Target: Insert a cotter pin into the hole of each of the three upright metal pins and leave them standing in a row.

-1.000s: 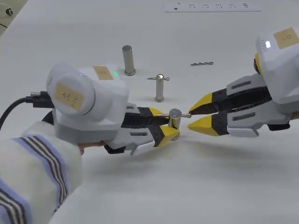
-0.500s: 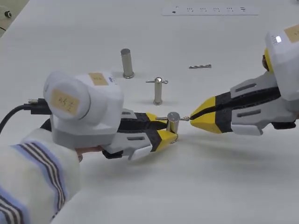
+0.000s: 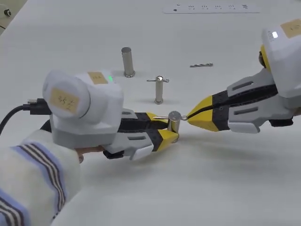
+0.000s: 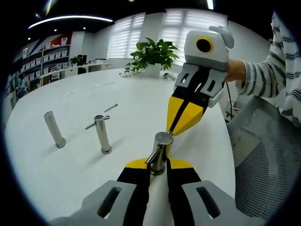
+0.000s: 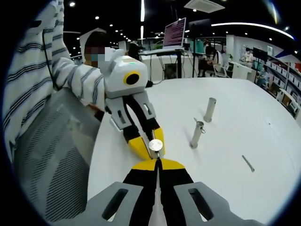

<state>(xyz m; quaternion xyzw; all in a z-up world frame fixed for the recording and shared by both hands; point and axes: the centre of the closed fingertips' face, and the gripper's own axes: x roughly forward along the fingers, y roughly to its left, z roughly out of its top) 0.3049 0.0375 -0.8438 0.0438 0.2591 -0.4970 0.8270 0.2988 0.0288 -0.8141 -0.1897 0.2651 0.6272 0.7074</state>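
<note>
My left gripper (image 3: 168, 127) is shut on an upright metal pin (image 3: 174, 121) at the table's middle; the same pin (image 4: 159, 151) stands between its jaws in the left gripper view. A thin cotter pin (image 3: 162, 117) runs through that pin's head. My right gripper (image 3: 188, 117) comes from the right and is shut on the cotter pin's end, its tips almost touching the pin (image 5: 155, 145). Behind stands a second metal pin (image 3: 159, 90) with a cotter pin through it. A bare third pin (image 3: 126, 61) stands farther back left.
A loose cotter pin (image 3: 201, 65) lies on the white table (image 3: 211, 179) at the back right. A white power strip (image 3: 210, 8) runs along the far edge. A black cable (image 3: 14, 115) trails from the left gripper. A mesh chair (image 4: 263, 150) stands beside the table.
The right gripper's jaws, apart a second ago, have shut on the cotter pin's end and moved left, closer to the held pin. The left gripper has kept its hold.
</note>
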